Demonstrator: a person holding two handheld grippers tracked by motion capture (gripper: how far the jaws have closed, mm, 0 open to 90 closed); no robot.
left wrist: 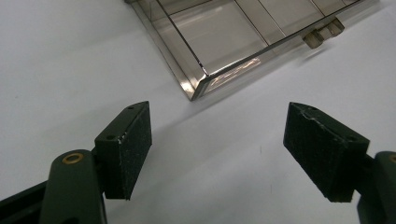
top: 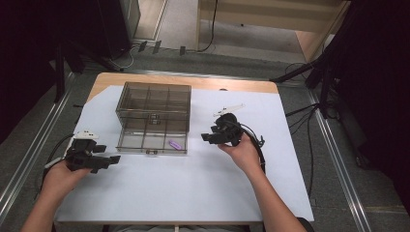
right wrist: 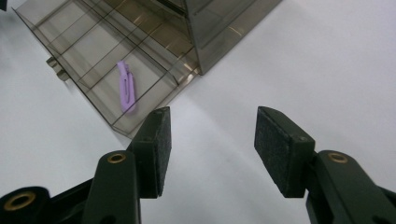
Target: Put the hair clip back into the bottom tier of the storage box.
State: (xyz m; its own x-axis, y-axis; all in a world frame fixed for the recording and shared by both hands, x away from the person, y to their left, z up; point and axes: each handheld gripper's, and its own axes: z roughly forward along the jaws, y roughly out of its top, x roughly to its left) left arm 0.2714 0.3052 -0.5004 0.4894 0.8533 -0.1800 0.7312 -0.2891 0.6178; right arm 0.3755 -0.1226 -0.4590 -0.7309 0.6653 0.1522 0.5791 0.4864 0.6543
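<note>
Notably, the purple clip (right wrist: 126,87) lay in the drawer (top: 145,140) pulled out of the smoked box (top: 153,101), in its front right compartment; the right gripper (top: 209,138), jaws wide and empty, stood nearer than the left gripper (top: 112,160), likewise wide.

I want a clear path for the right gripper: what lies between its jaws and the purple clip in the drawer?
In the right gripper view, bare white table cover and the drawer's clear wall lie between the right gripper and the purple clip.
</note>
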